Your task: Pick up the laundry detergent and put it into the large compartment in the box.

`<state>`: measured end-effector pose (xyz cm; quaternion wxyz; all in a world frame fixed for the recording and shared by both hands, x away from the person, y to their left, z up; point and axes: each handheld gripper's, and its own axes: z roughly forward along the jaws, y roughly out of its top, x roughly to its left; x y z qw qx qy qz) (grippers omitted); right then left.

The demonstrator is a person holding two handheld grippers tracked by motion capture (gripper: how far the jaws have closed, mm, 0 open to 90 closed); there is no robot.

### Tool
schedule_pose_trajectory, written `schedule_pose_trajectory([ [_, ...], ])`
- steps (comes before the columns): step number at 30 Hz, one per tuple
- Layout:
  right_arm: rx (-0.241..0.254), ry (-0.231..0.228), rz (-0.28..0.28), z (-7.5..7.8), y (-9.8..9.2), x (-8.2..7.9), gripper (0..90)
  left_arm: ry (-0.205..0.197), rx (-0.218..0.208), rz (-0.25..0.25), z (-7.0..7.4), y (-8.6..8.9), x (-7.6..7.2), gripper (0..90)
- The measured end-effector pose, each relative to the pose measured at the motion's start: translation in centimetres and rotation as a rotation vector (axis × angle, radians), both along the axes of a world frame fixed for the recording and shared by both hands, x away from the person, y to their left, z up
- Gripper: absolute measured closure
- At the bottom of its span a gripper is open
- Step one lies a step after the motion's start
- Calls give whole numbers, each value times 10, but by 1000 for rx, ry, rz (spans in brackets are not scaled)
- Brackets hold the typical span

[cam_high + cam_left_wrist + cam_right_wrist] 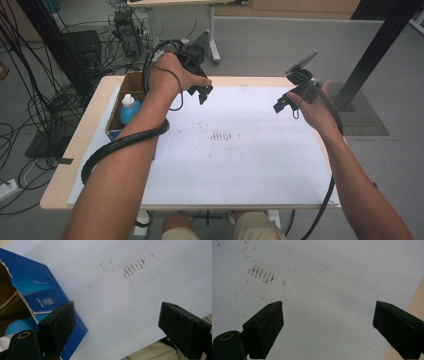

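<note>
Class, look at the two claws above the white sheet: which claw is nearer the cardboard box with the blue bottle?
The left claw: it hangs just beside the box holding the bottle, while the right claw is across the sheet.

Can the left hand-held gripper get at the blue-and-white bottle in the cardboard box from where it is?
Probably yes. The left hand-held gripper hovers open just beside the box, whose top is open, and nothing covers the bottle.

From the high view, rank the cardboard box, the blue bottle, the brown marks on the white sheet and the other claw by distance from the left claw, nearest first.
1. Cardboard box, just left of the left claw.
2. Blue bottle, inside the box, lower left.
3. Brown marks at mid-sheet and the right claw: too close to call.
</note>
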<state>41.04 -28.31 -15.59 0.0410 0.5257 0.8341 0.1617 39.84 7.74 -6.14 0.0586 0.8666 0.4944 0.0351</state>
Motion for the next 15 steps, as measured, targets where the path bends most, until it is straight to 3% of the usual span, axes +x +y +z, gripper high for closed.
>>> schedule_pose_trajectory([
  [15,6,1,-1,0,-3,-1,98,13,3,-23,-2,-4,2,147],
])
